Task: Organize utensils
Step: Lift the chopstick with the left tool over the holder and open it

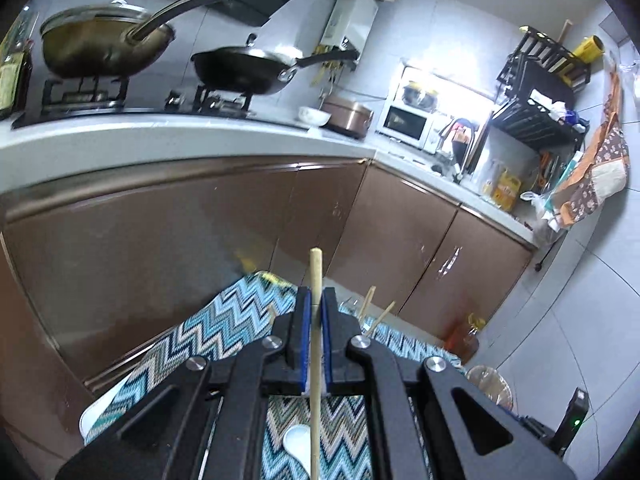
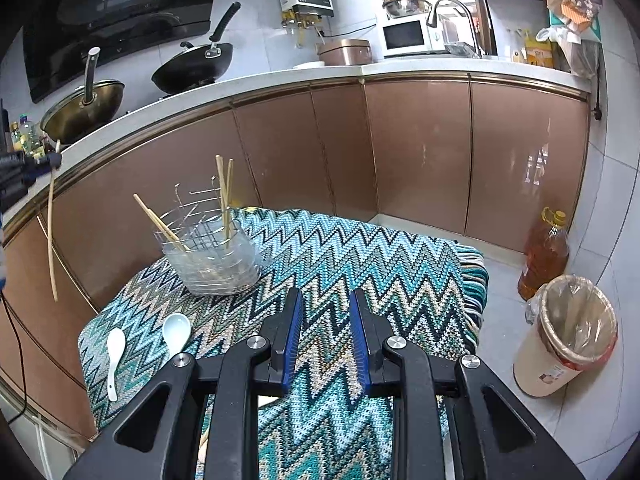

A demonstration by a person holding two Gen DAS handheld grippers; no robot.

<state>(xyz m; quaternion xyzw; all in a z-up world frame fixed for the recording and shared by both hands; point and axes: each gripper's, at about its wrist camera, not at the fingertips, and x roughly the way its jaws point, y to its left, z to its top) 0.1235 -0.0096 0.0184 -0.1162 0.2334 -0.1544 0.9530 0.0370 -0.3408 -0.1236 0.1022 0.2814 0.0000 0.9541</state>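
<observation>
My left gripper (image 1: 316, 300) is shut on a wooden chopstick (image 1: 316, 344) that stands nearly upright between the blue pads, raised above the table; it also shows in the right wrist view (image 2: 51, 220) at the far left. A clear utensil holder (image 2: 212, 252) with a wire rack stands on the zigzag cloth (image 2: 360, 256) and holds several chopsticks (image 2: 224, 192). Two white spoons (image 2: 176, 334) (image 2: 114, 356) lie on the cloth's front left; one shows under the left gripper (image 1: 296, 440). My right gripper (image 2: 325, 300) is open and empty above the cloth.
Brown cabinets (image 2: 420, 140) and a counter with two pans (image 1: 248, 68) (image 1: 104, 44) stand behind the table. An oil bottle (image 2: 544, 252) and a lined waste bin (image 2: 568, 332) stand on the floor to the right.
</observation>
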